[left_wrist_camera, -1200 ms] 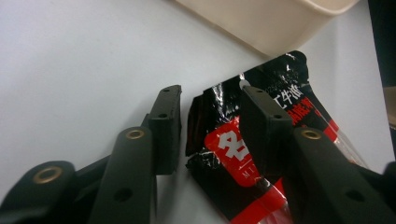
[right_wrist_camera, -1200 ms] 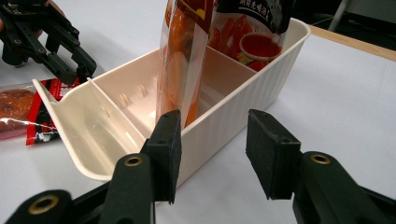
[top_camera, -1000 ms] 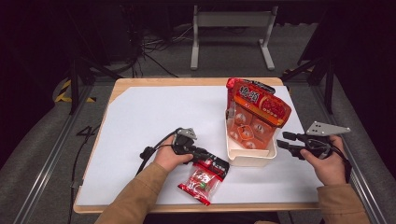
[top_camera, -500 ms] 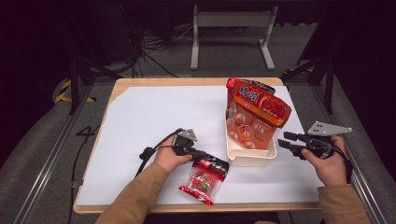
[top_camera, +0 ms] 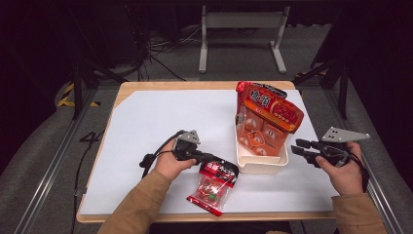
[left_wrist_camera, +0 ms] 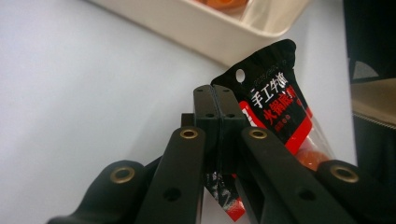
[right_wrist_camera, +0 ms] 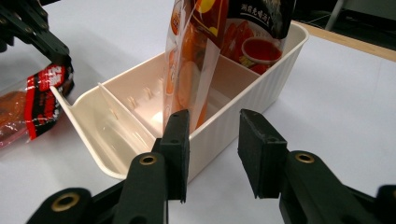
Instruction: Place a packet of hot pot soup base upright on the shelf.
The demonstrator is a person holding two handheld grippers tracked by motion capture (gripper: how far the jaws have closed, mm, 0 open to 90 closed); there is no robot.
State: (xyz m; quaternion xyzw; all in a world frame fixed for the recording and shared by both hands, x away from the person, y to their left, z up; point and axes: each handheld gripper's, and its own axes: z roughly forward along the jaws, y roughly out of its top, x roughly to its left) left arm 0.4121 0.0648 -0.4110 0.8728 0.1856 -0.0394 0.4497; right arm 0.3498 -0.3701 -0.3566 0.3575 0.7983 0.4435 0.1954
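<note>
A small red and black snack packet (top_camera: pixel 213 184) lies near the table's front edge. My left gripper (top_camera: pixel 210 158) is shut on its black top edge (left_wrist_camera: pixel 275 112), with the pads (left_wrist_camera: pixel 205 105) pressed together over the film. A cream divided bin (top_camera: pixel 260 165) stands to its right, and a large orange bag (top_camera: pixel 265 114) stands upright in the bin's far part. My right gripper (top_camera: pixel 298 147) hovers at the bin's right side. Its jaws have just been closing and still stand apart at the bin's near corner (right_wrist_camera: pixel 205 154), their pads pressing on nothing.
A white sheet (top_camera: pixel 156 122) covers the wooden table, bare on its left and far side. The bin's near compartment (right_wrist_camera: pixel 121 135) holds nothing that I can see. Dark floor, cables and a metal stand (top_camera: pixel 241 29) lie beyond the table.
My left gripper has lifted a little with the packet's top edge in it, so the packet tilts up from the table. The right hand has stayed where it was.
</note>
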